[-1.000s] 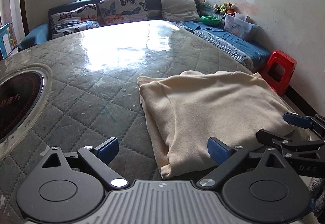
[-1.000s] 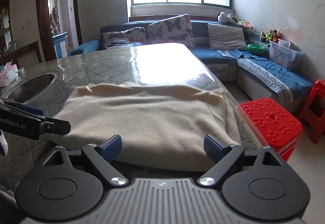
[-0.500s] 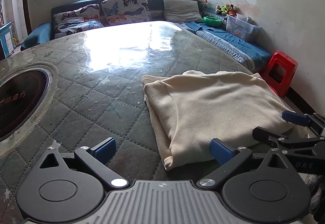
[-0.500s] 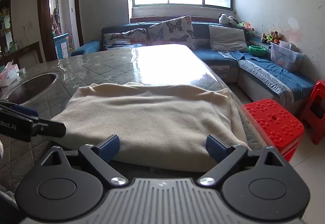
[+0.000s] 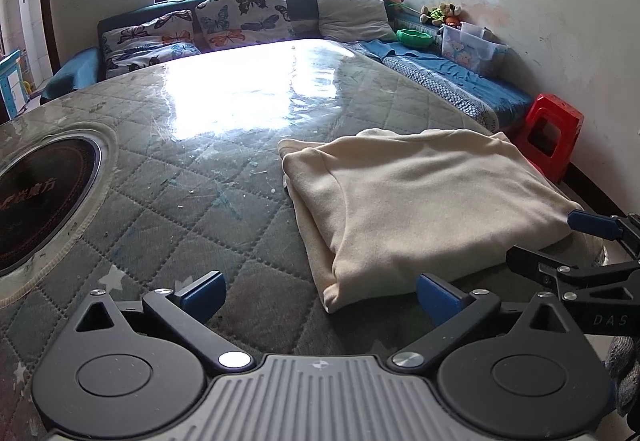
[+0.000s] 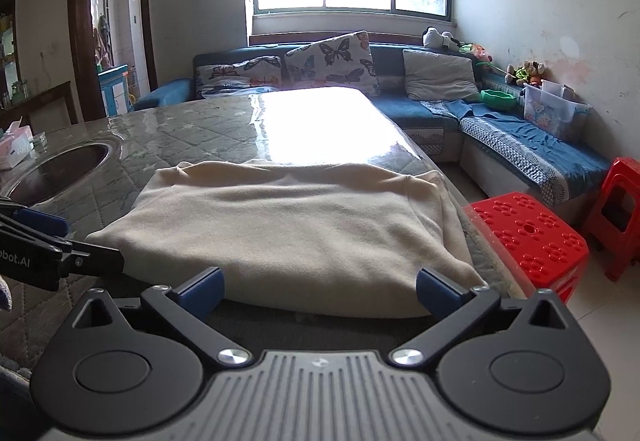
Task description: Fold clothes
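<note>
Two grippers angle downward at the table's near edge. Your left gripper (image 5: 320, 295) stands wide with nothing between its blue pads. On your right gripper (image 6: 320, 291) the jaws are opening, and its pads are clear of the cloth. One cream garment (image 6: 288, 225), folded into a rectangle, lies on the quilted table (image 5: 168, 201) just ahead of both. Two red stools (image 6: 528, 237) stand beside it.

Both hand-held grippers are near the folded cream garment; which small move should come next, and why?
Probably draw both back. The folded cream fleece garment lies flat on the quilted green table, and the left hand-held gripper and right hand-held gripper are opening with nothing between their jaws.
</note>
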Available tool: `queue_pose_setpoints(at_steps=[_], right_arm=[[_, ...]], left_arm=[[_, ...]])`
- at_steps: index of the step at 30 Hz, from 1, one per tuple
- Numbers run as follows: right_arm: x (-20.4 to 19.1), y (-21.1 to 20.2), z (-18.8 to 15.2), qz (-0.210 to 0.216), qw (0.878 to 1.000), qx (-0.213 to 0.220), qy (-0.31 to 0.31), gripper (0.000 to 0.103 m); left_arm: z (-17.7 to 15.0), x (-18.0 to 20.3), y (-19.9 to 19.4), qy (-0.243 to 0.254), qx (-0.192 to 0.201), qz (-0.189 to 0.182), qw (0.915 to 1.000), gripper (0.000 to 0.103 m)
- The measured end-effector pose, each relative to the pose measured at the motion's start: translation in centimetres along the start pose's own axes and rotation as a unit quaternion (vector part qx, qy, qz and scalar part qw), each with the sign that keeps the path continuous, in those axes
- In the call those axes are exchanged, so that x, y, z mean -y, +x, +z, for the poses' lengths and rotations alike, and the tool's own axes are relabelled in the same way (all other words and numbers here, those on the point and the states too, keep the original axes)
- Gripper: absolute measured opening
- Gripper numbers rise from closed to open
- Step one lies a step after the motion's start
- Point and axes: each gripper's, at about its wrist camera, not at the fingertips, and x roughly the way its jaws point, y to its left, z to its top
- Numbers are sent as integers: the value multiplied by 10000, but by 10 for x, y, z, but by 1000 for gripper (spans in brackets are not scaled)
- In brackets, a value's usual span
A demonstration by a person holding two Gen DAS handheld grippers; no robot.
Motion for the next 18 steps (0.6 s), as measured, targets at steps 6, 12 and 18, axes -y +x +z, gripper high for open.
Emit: queue_pose_setpoints(at_steps=[6, 12, 18], right_arm=[[-2, -6, -3, -21, 10000, -10, -9, 103], [-8, -13, -9, -17, 10000, -29, -14, 103], [-13, -19, -13, -9, 10000, -44, 1, 103]], left_arm=[[-5, -1, -5, 10, 0, 9, 10000, 103], [-11, -1, -11, 9, -4, -15, 10000, 103], [-17, -1, -15, 9, -8, -7, 10000, 103]])
